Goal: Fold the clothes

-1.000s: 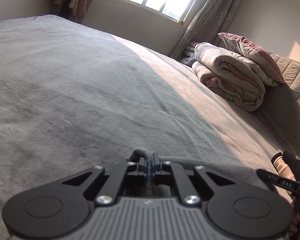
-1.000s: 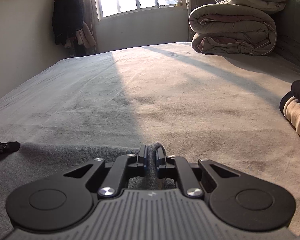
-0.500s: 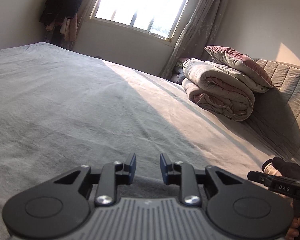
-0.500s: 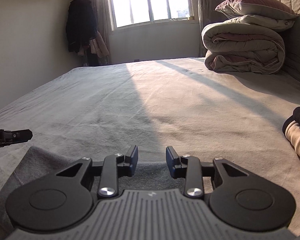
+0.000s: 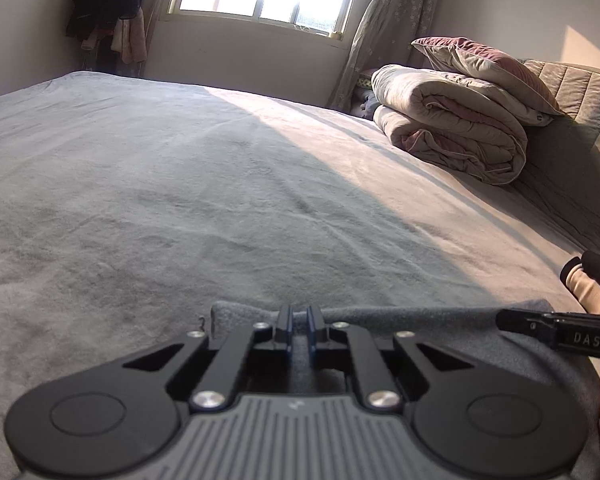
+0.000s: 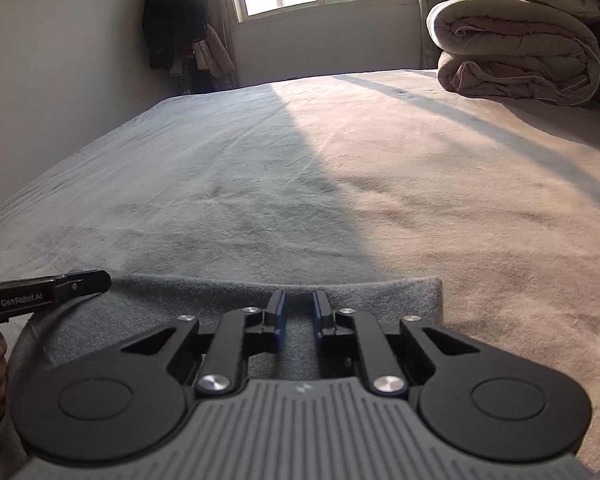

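A dark grey knit garment [image 5: 420, 320] lies flat on the bed, its folded far edge straight across in front of both grippers; it also shows in the right wrist view [image 6: 204, 296]. My left gripper [image 5: 299, 314] hovers over its left part. The jaws are closing, a narrow gap is left, and the cloth lies flat beneath, not pinched. My right gripper [image 6: 299, 300] hovers over the right part. Its jaws are also closing with a wider gap, and the cloth under them is not gripped. Each gripper shows from the side in the other's view [image 5: 504, 320] [image 6: 104, 280].
The grey bed sheet [image 6: 300, 180] stretches ahead, half in sunlight. A rolled quilt [image 5: 452, 124] with a pillow [image 5: 484, 64] on top sits at the far right by the headboard [image 5: 580, 92]. A beige and black garment [image 5: 588, 284] lies at the right. Clothes [image 6: 176, 20] hang in the corner beside the window.
A second ago both grippers were shut on the garment's edge. They opened and let it go, and now the jaws have narrowed again. Both grippers have lifted slightly.
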